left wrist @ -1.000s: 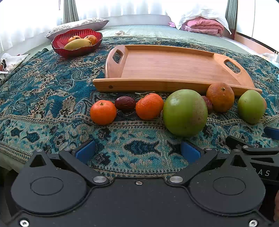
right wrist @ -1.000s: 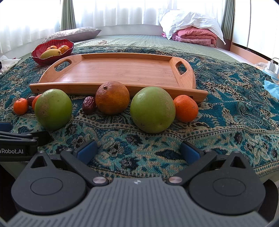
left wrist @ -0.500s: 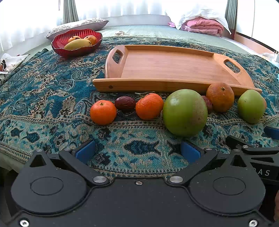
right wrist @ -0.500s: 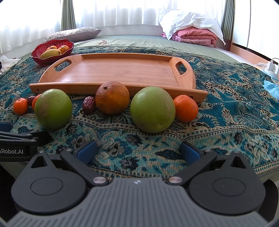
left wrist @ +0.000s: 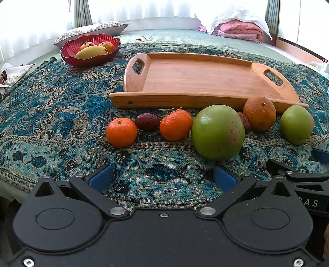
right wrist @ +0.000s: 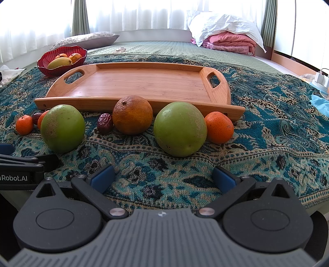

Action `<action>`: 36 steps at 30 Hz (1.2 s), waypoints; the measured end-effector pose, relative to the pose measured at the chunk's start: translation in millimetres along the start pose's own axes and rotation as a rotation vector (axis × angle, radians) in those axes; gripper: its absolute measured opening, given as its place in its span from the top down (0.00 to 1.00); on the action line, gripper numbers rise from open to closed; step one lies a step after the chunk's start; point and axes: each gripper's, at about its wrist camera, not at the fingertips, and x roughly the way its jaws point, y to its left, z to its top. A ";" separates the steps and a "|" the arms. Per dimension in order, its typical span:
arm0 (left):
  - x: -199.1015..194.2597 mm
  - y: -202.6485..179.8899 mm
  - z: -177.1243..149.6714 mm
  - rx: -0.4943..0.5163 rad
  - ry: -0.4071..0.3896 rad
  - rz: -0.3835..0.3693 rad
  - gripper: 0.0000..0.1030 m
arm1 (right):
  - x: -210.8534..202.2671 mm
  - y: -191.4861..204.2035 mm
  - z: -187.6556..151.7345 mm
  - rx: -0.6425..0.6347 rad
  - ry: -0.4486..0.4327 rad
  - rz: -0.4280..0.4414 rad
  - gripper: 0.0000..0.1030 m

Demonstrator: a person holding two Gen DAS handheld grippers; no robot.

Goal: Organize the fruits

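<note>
Left wrist view: a blue patterned cloth (left wrist: 51,115) covers the surface, with a green bedspread (left wrist: 174,37), a pillow (left wrist: 92,30), pink bedding (left wrist: 238,30) and white curtains (left wrist: 133,8) beyond it. The left gripper (left wrist: 162,177) stands wide open over bare cloth, holding nothing. Ahead of it lies one empty wooden tray (left wrist: 197,96); ahead and far left, one red bowl (left wrist: 70,59) holds three fruits. In a row between gripper and tray: two mandarins (left wrist: 121,132), one date (left wrist: 147,121) between them, one green fruit (left wrist: 218,132), a second date partly hidden behind it, one dull orange (left wrist: 259,114) and a second green fruit at far right. Right wrist view: same cloth (right wrist: 277,123) and room. The right gripper (right wrist: 163,177) is likewise wide open and empty. Directly ahead sit two green fruits (right wrist: 180,129), one orange (right wrist: 132,115) and one date (right wrist: 104,123) between them, one mandarin (right wrist: 219,127) right of them, two mandarins and a date far left. The tray (right wrist: 144,102) lies behind; the bowl (right wrist: 44,66) is far left.
</note>
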 end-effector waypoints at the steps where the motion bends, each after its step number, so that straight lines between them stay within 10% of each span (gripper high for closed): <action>1: 0.0 0.0 -0.1 0.000 0.000 0.000 0.00 | 0.0 0.0 0.0 0.000 0.000 0.000 0.00; 36: 0.1 -1.9 0.3 0.011 -0.007 0.009 0.00 | 0.3 -1.0 0.2 0.007 0.002 -0.005 0.00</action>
